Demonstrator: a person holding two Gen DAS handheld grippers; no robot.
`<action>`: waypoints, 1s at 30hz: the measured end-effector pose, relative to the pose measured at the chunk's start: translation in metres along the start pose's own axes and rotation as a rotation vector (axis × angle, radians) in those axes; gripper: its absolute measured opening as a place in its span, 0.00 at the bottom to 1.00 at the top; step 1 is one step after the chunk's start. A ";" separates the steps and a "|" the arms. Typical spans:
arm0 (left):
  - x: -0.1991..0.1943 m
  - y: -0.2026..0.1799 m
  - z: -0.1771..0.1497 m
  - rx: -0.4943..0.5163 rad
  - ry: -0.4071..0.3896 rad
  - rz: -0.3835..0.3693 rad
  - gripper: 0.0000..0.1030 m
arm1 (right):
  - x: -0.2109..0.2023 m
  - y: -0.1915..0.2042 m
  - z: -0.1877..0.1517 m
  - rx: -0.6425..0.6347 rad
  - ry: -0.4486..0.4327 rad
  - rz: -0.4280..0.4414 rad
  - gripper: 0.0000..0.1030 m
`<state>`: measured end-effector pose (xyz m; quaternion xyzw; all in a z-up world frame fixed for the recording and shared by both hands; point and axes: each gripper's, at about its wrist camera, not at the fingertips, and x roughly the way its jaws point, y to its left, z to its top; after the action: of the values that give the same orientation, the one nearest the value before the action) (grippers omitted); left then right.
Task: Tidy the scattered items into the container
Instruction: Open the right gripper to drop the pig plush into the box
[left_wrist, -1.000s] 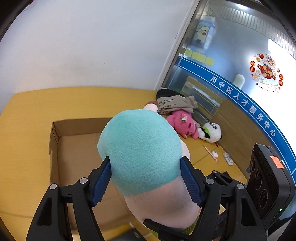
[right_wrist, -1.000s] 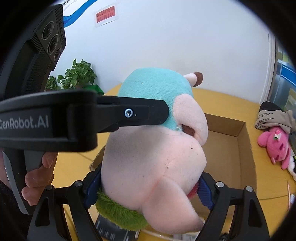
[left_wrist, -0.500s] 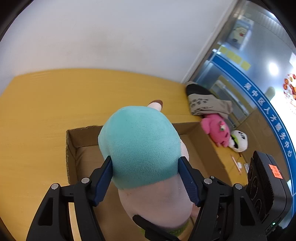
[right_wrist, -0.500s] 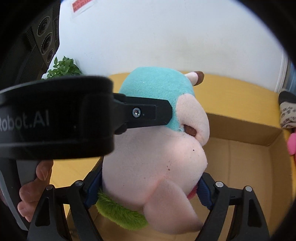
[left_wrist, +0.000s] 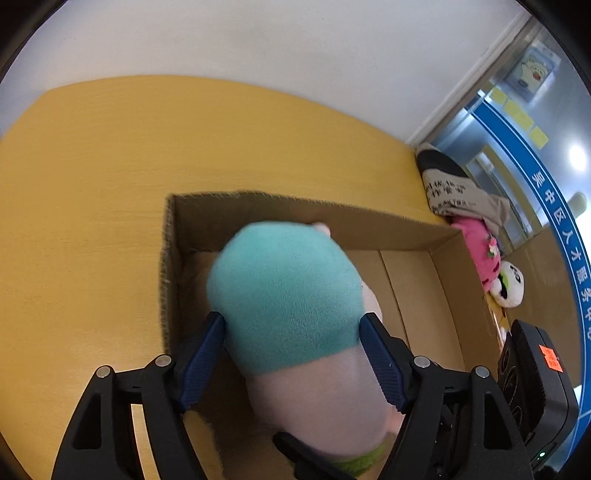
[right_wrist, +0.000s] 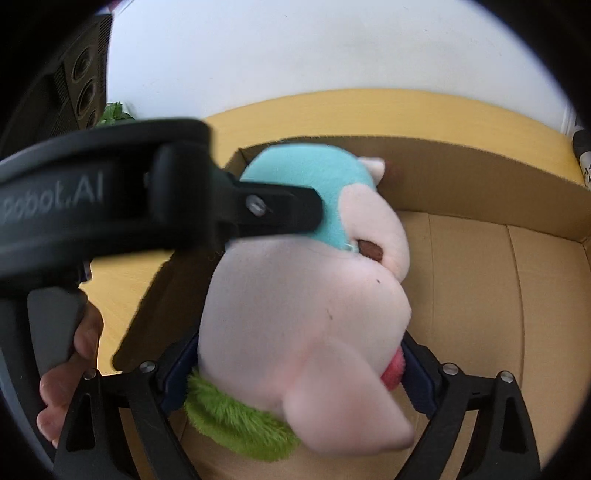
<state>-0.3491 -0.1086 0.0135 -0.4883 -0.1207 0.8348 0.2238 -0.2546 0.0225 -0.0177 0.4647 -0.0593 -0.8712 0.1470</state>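
Note:
A big plush toy (left_wrist: 284, 291) with a teal head, pale pink body and green fringe hangs low inside the open cardboard box (left_wrist: 295, 206). My left gripper (left_wrist: 293, 319) clasps its teal head, blue pads touching both sides, and its jaws are opening. My right gripper (right_wrist: 299, 343) holds the pink body of the plush toy (right_wrist: 295, 295) from the other side, pads against it, and its jaws are opening too. In the right wrist view one left finger (right_wrist: 258, 210) lies across the teal head, and the box wall (right_wrist: 461, 177) stands behind the toy.
The box sits on a yellow table (left_wrist: 92, 184) by a white wall. Right of the box lie a printed cloth bundle (left_wrist: 454, 192), a pink plush (left_wrist: 480, 243) and a white panda plush (left_wrist: 511, 286). A person's hand (right_wrist: 66, 387) grips the left handle; a green plant (right_wrist: 114, 110) stands behind.
Both grippers have sunk and moved forward with the plush toy, from above the box's near edge down into the box. The box now fills more of both views.

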 end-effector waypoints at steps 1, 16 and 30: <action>-0.007 -0.002 0.000 -0.003 -0.018 -0.002 0.83 | -0.005 0.001 -0.002 -0.008 -0.005 0.000 0.91; -0.126 -0.053 -0.074 0.040 -0.254 0.070 0.94 | -0.118 0.023 -0.060 -0.070 -0.119 0.062 0.91; -0.155 -0.130 -0.210 0.104 -0.377 0.144 1.00 | -0.210 -0.032 -0.115 -0.100 -0.216 -0.041 0.91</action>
<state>-0.0675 -0.0755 0.0821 -0.3184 -0.0819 0.9304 0.1619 -0.0558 0.1224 0.0771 0.3614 -0.0218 -0.9208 0.1449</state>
